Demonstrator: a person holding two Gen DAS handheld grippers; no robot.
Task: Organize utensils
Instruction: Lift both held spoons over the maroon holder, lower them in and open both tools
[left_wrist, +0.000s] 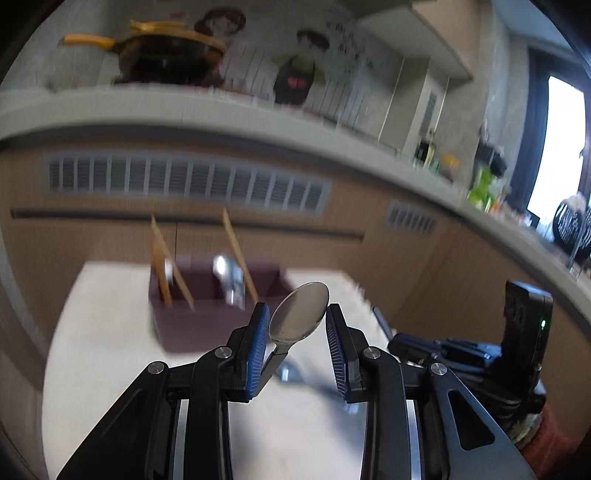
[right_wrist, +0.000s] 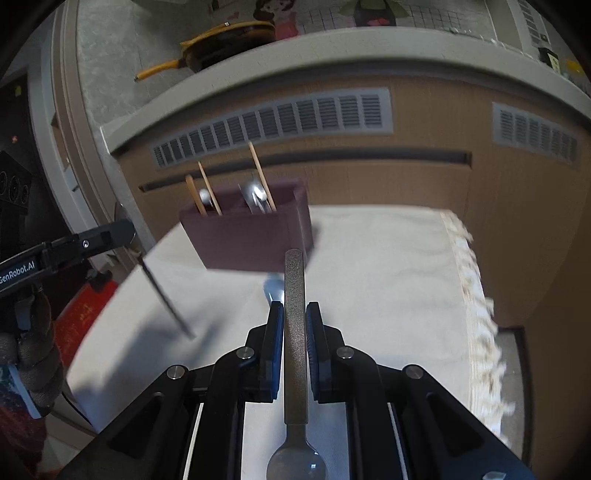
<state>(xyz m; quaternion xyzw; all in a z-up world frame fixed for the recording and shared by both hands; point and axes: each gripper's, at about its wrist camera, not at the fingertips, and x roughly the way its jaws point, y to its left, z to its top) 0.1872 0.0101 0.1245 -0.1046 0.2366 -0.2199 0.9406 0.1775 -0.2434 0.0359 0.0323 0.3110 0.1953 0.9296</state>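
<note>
Left gripper (left_wrist: 295, 314) has a spoon (left_wrist: 300, 313) between its jaws, bowl sticking up past the tips and the handle running down behind the left pad. The jaws sit about halfway apart, and the spoon's bowl fills the gap between them. Right gripper (right_wrist: 294, 314) is clamped narrow on a second spoon's handle (right_wrist: 294, 325), bowl pointing back toward the camera. Ahead of both sets of jaws, the maroon utensil box (right_wrist: 245, 236) sits on the cloth-covered desk (right_wrist: 388, 280) holding chopsticks (right_wrist: 261, 177) and cutlery.
</note>
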